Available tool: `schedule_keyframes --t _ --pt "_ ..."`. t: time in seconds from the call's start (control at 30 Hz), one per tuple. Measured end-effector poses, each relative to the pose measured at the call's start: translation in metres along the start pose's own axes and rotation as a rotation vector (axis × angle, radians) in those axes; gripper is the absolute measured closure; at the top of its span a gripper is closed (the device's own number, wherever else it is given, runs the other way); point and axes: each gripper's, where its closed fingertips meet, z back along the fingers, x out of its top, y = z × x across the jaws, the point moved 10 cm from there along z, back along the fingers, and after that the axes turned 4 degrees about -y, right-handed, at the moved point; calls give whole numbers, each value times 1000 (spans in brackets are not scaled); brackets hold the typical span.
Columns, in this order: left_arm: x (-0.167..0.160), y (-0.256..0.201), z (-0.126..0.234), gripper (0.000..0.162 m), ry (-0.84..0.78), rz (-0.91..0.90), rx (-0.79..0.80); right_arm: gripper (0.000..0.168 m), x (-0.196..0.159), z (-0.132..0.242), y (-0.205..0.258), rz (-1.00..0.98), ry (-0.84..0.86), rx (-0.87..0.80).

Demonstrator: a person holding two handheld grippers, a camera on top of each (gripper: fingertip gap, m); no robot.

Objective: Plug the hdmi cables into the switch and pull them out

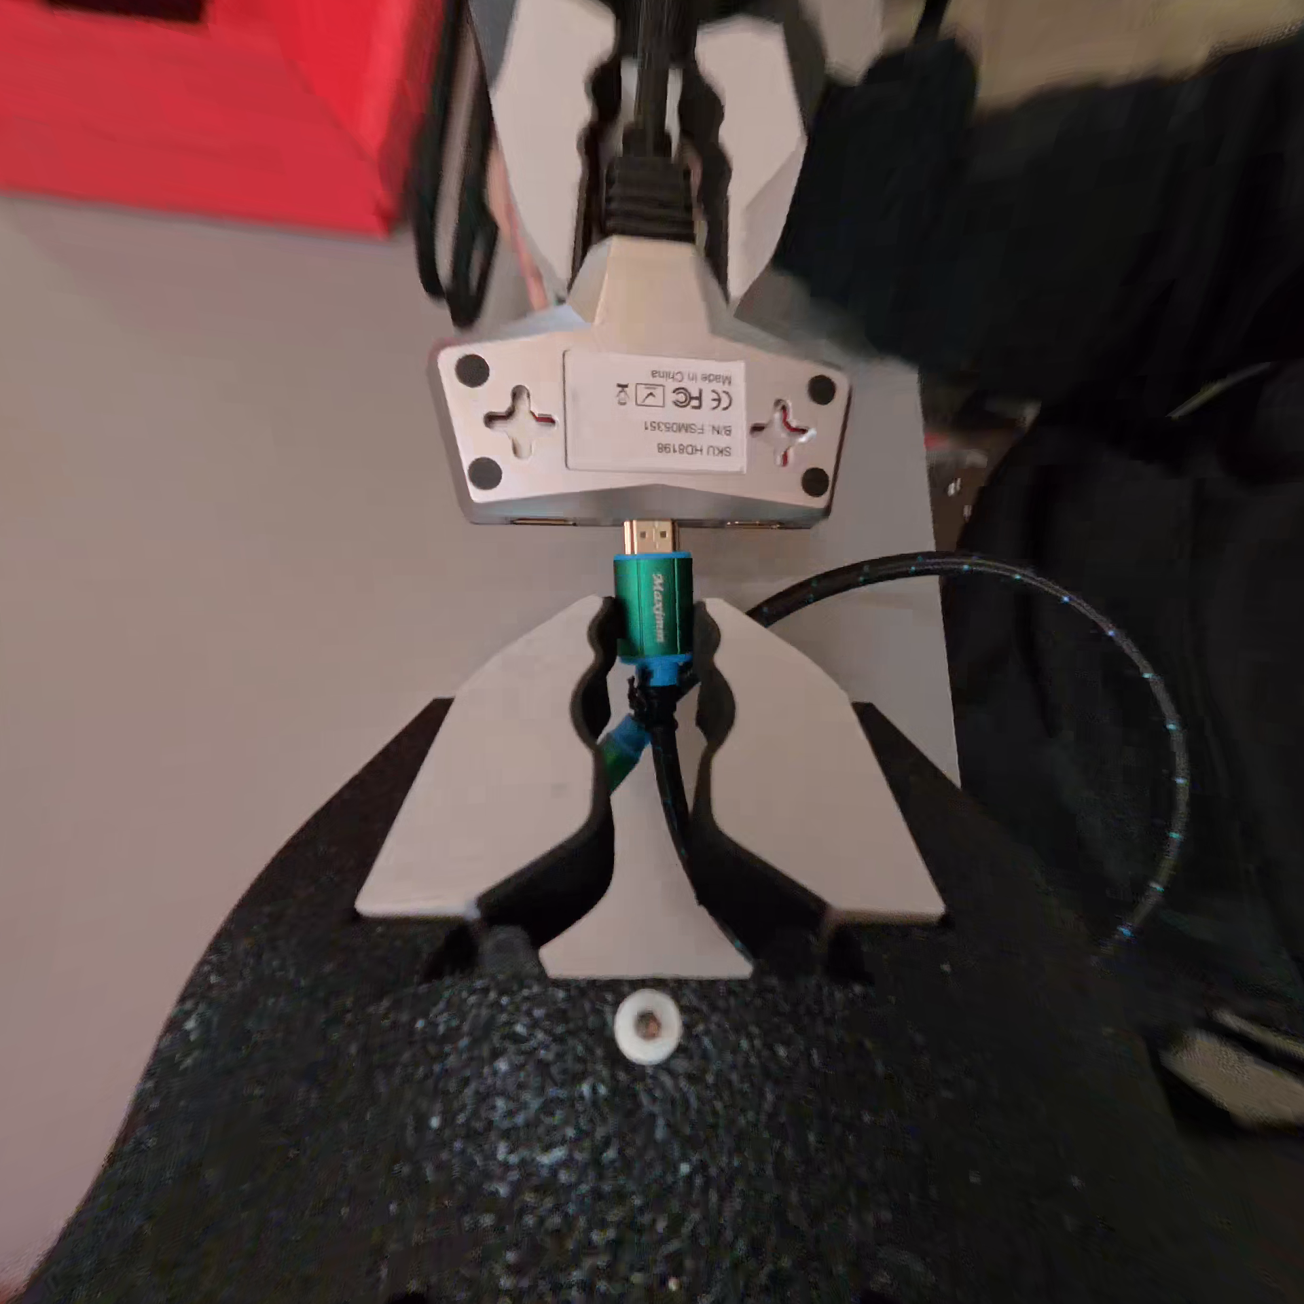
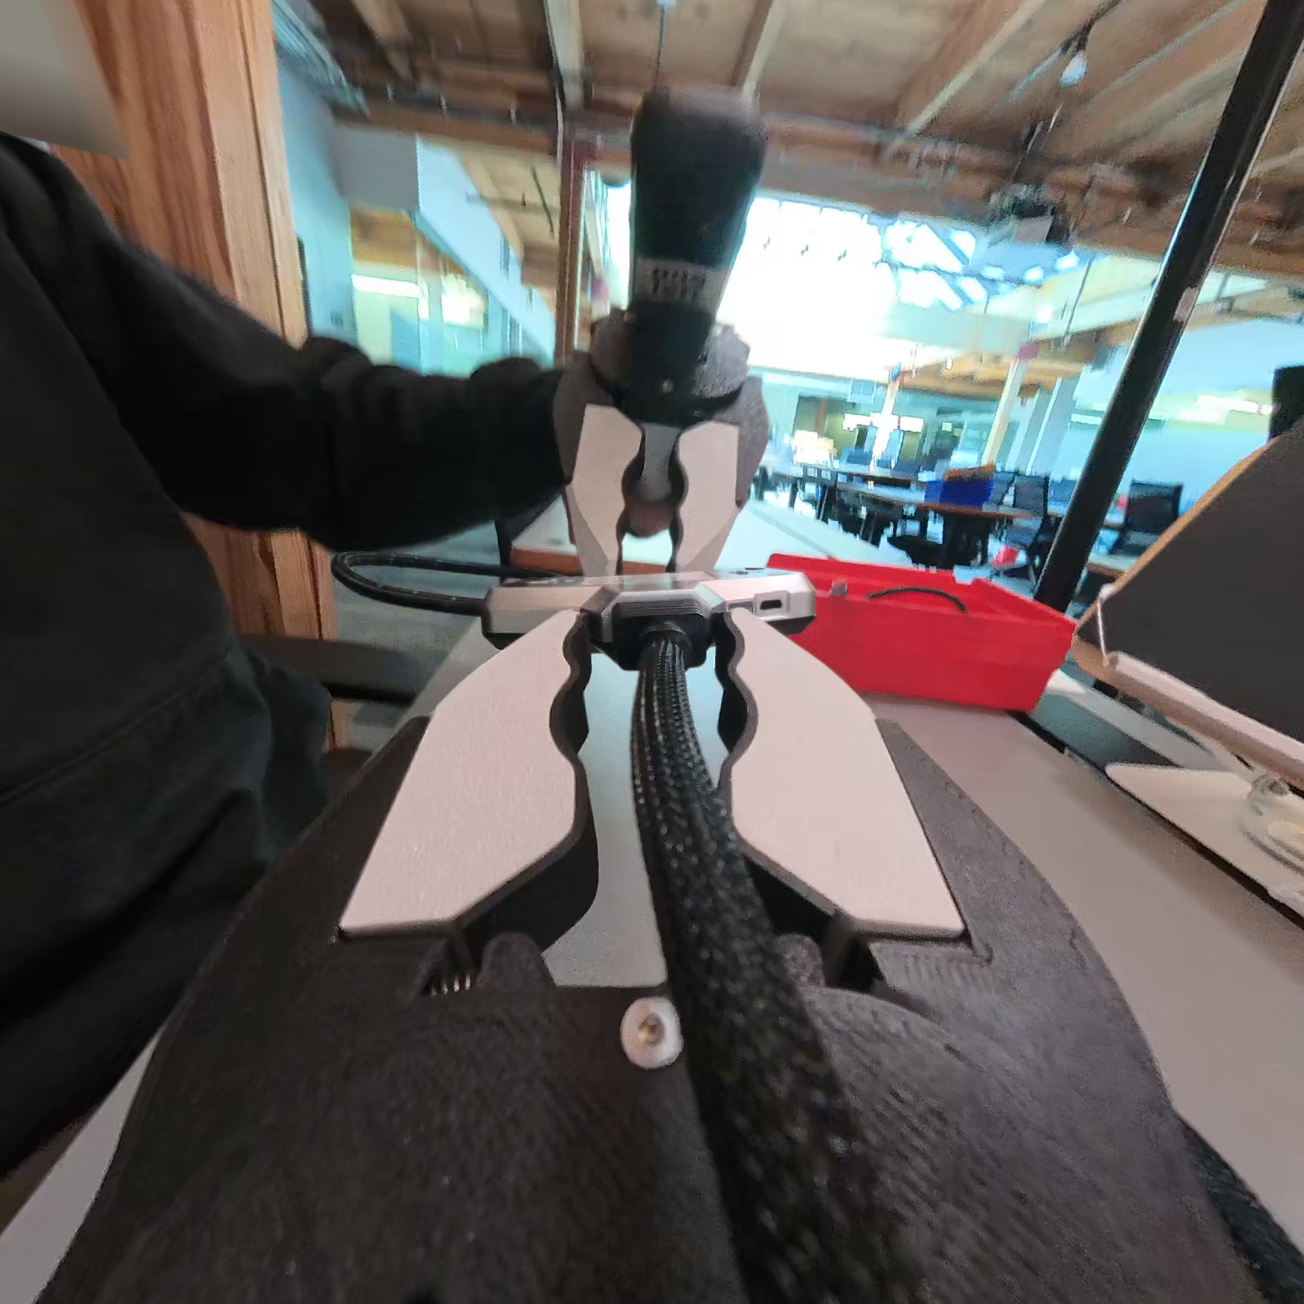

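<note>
Left gripper: nearest thing in its wrist view, jaws nearly closed, clamped on the green HDMI plug by its metal shell. Gold tip sticks out past the fingertips. The braided black cable runs back between the fingers and loops off to the right.

Tip sits at the switch edge, right at or just short of the face. It lines up between the two gold ports visible along that edge, not clearly on either one. Can't tell if there's a centre port there or if it's off target. Gold is fully exposed, so not seated.

Switch is underside-up toward this camera: label, four black feet, two cross-shaped mounting slots. It appears held off the grey desk, but contact can't be confirmed.

Right gripper: jaws partly closed around the switch's tapered end where a thick black braided cable and its plug enter. It braces the switch for the left side. That cable trails back over the gripper body.

Red bin is behind the switch on the desk. A person's black sleeve reaches across to the left gripper.

Step, by judgement: either the start of insertion or just after pull-out; a single frame doesn't settle it. If inserting, the next move needs the tip squared to a port opening, correct flat side up, then a straight push along the plug axis while the right gripper holds firm. Risk: the plug skews in the grip.
</note>
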Motion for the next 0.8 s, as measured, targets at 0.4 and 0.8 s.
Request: schedule_keyframes --t 0.4,0.8 --pt "-10 -13 8 139 -227 -66 196 134 3 -2 -1 -8 -100 -27" --pt "-11 -15 3 142 -206 -42 208 134 1 1 -1 -27 -106 -22"
